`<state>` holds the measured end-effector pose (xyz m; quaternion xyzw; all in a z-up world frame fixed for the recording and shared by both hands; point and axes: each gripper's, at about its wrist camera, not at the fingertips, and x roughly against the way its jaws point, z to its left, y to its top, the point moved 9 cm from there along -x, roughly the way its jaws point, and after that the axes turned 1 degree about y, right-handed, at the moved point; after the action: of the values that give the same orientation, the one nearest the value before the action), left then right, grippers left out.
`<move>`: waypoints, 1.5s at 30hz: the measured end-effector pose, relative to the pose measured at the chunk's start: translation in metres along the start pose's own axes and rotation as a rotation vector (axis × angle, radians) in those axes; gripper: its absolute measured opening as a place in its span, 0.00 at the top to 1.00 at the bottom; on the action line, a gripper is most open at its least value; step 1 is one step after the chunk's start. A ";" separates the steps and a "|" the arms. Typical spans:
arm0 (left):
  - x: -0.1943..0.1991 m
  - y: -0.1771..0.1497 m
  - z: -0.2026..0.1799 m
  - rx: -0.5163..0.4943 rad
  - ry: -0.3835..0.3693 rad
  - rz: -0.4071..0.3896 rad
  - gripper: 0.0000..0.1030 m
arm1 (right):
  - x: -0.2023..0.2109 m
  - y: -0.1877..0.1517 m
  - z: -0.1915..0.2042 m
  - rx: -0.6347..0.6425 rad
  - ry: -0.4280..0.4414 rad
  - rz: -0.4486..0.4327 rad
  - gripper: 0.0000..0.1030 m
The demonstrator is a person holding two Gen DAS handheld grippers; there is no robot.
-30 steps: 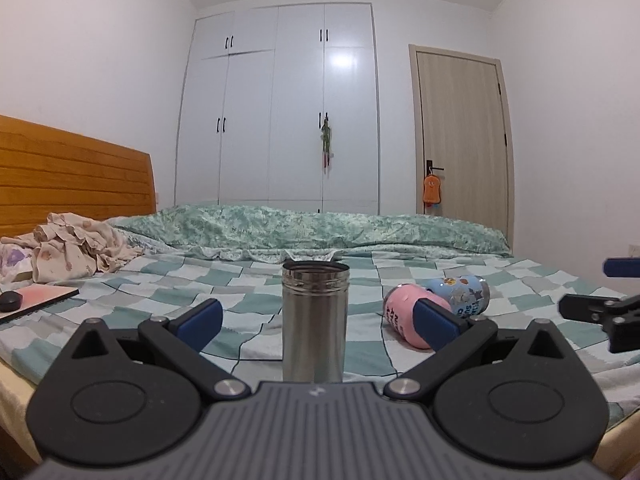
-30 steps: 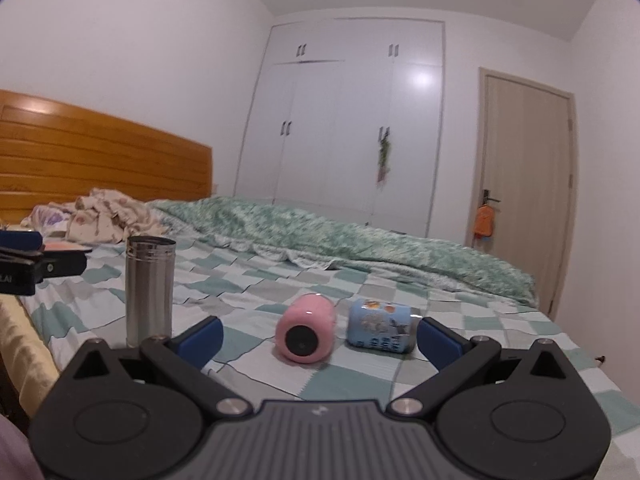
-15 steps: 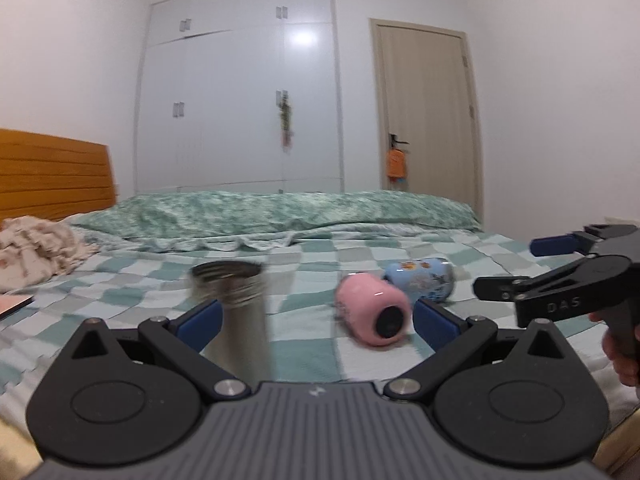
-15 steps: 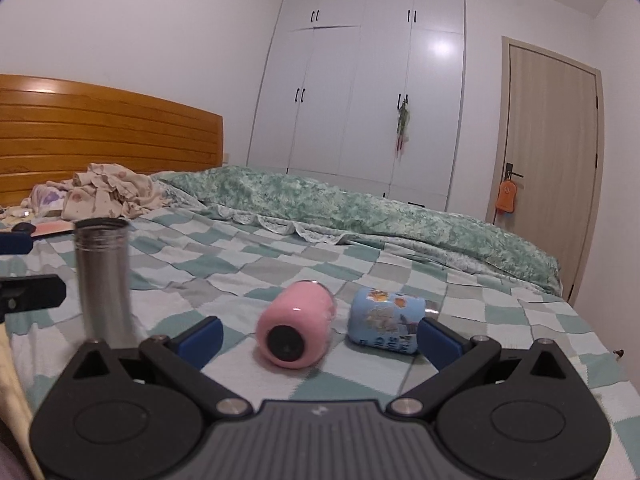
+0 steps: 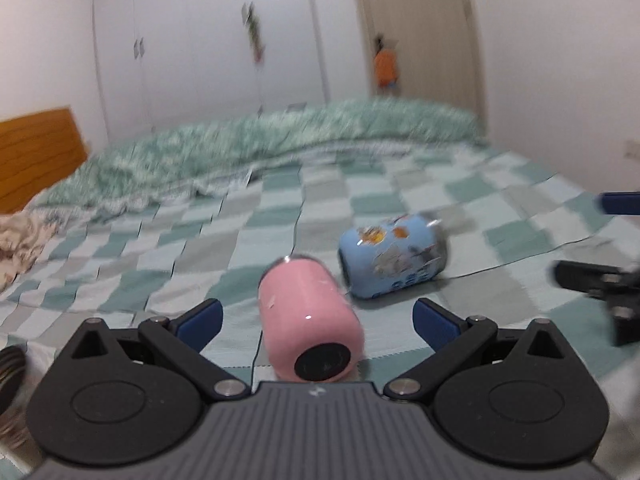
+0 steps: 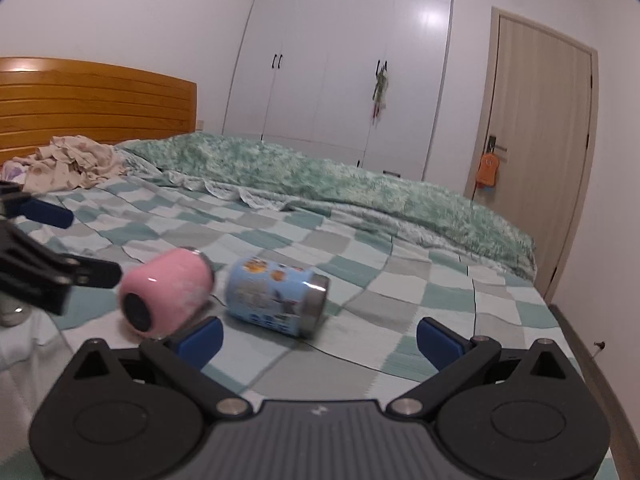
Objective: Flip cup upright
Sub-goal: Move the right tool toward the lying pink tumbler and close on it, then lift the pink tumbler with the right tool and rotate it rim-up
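A pink cup lies on its side on the checked bedspread, its black base toward me. It lies between the open fingers of my left gripper, not touched as far as I can tell. A blue cartoon cup lies on its side just behind it. In the right wrist view the pink cup is at the left and the blue cup lies ahead of my open, empty right gripper. The left gripper shows at the left edge there.
A rumpled green quilt runs across the back of the bed. Crumpled clothes lie by the wooden headboard. The bed's right edge drops to the floor near the door. The right gripper's fingers show at the right of the left wrist view.
My left gripper has swung right and closed in on the pink cup; the steel cup has almost left its view. My right gripper moved nearer the blue cup.
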<state>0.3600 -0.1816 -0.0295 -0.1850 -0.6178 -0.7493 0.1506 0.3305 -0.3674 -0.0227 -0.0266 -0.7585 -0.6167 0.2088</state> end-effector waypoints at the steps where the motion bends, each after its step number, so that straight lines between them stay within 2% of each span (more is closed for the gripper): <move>1: -0.011 0.001 0.001 0.013 0.016 0.026 0.00 | -0.006 -0.002 -0.008 -0.012 0.011 0.008 0.00; 7: -0.081 -0.007 0.009 0.110 0.081 0.242 0.00 | -0.047 -0.011 -0.036 -0.078 0.071 0.053 0.00; 10: -0.106 -0.016 0.014 0.128 0.113 0.319 0.01 | -0.066 -0.012 -0.040 -0.096 0.094 0.066 0.00; 13: -0.127 -0.028 0.016 0.152 0.134 0.404 0.17 | -0.081 -0.013 -0.039 -0.099 0.105 0.078 0.00; 16: -0.128 -0.028 0.021 0.196 0.130 0.394 0.18 | -0.087 -0.014 -0.033 -0.101 0.124 0.081 0.00; 20: -0.120 -0.028 0.019 0.202 0.115 0.391 0.18 | -0.084 -0.016 -0.030 -0.103 0.131 0.084 0.00; 27: -0.087 -0.024 0.017 0.191 0.072 0.365 0.18 | -0.057 -0.007 -0.026 -0.125 0.119 0.066 0.00; 35: -0.003 -0.013 0.013 0.147 -0.028 0.305 0.18 | -0.002 0.005 -0.003 -0.132 0.115 0.047 0.00; 40: 0.052 -0.034 0.011 0.113 -0.097 0.307 0.18 | 0.038 0.003 0.024 -0.113 0.110 0.049 0.00; 45: 0.085 -0.069 0.013 0.119 -0.143 0.325 0.18 | 0.070 -0.014 0.052 -0.092 0.105 0.079 0.00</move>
<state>0.2544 -0.1552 -0.0477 -0.3260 -0.6322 -0.6620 0.2361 0.2477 -0.3364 -0.0187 -0.0341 -0.7157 -0.6428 0.2711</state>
